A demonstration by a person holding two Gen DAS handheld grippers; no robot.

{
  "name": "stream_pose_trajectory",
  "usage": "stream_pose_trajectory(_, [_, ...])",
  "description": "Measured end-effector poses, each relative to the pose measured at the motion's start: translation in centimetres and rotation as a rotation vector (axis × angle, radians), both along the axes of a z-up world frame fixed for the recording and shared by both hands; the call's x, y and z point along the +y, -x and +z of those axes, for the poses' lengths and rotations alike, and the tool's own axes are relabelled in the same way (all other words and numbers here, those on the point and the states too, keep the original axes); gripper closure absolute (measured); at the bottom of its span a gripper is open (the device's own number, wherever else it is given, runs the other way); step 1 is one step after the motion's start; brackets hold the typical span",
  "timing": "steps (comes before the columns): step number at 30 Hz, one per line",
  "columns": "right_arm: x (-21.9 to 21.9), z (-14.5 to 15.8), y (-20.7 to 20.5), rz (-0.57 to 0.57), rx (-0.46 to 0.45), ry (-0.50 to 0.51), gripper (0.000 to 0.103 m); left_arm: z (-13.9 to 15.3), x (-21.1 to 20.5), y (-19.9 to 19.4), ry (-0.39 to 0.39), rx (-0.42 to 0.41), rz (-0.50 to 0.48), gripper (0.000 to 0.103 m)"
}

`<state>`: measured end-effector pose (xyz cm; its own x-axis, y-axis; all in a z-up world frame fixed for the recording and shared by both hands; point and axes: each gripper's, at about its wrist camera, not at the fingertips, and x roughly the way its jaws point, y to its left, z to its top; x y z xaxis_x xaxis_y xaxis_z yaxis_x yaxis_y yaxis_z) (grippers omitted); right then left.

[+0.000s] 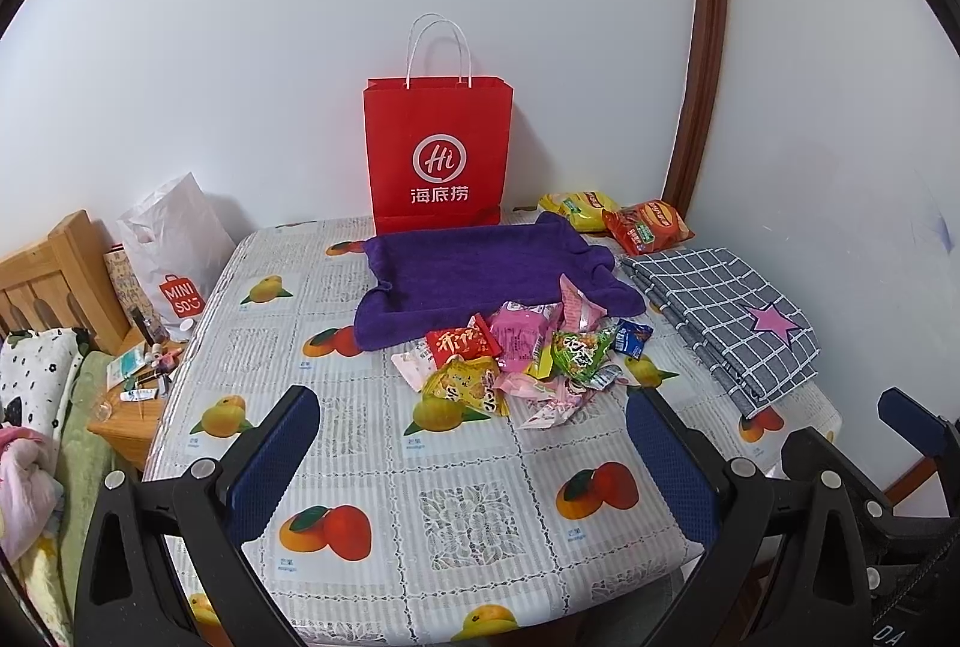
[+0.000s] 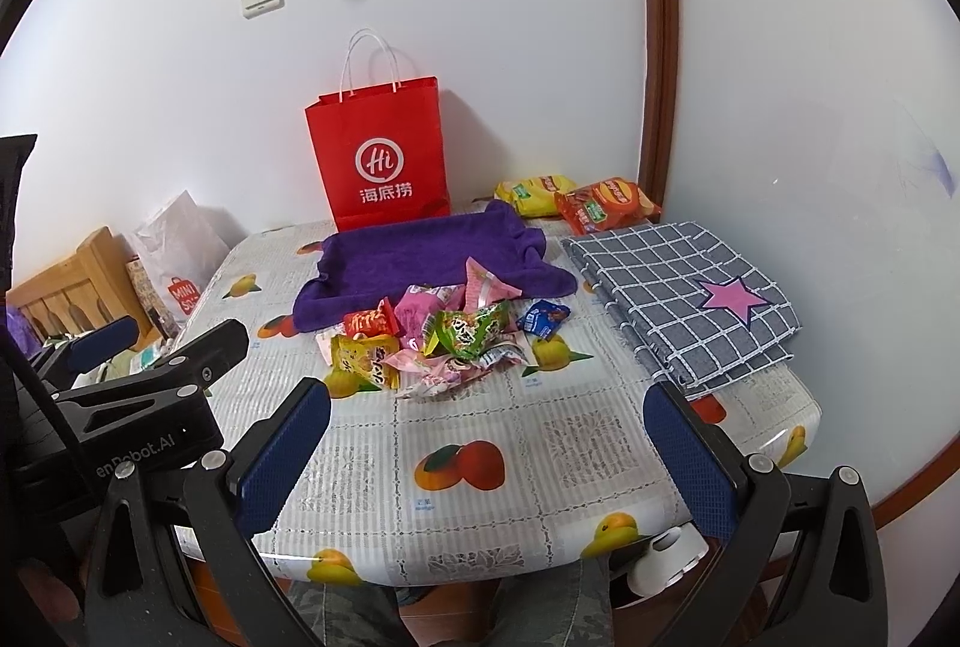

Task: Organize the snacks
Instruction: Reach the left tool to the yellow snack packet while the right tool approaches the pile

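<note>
Fingers: your left gripper (image 1: 474, 443) and right gripper (image 2: 487, 437) both spread wide, empty.
Snacks (image 1: 516, 365): heaped just before the purple towel (image 1: 480, 275).
Red bag (image 1: 438, 149): behind the towel.

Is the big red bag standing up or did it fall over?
Standing up. The red bag sits upright against the wall behind the purple towel, with its white handles pointing up. What is inside cannot be seen.
</note>
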<state>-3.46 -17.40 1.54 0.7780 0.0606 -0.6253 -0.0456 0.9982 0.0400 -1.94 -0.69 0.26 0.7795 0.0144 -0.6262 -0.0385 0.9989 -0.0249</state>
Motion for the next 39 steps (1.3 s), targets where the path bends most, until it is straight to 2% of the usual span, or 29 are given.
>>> stream_pose_trajectory(10, [0.0, -2.0, -1.6, -0.005, 0.038, -0.007, 0.0, -2.5, -0.1, -1.7, 0.021, 0.041, -0.013, 0.0])
stream_pose_trajectory(18, [0.0, -5.9, -5.2, -0.023, 0.148, -0.02, 0.0, -6.5, 1.0, -4.5, 0.046, 0.113, -0.017, 0.0])
stream_pose_trajectory(27, [0.5, -10.6, -9.5, -0.038, 0.268, 0.013, 0.0, -10.7, 2.7, -8.2, 0.07, 0.198, -0.008, 0.001])
stream_pose_trajectory(39, [-0.3, -13.6, -13.9, -0.074, 0.308, -0.024, 0.0, -14.3, 4.0, -12.5, 0.11, 0.277, -0.009, 0.001])
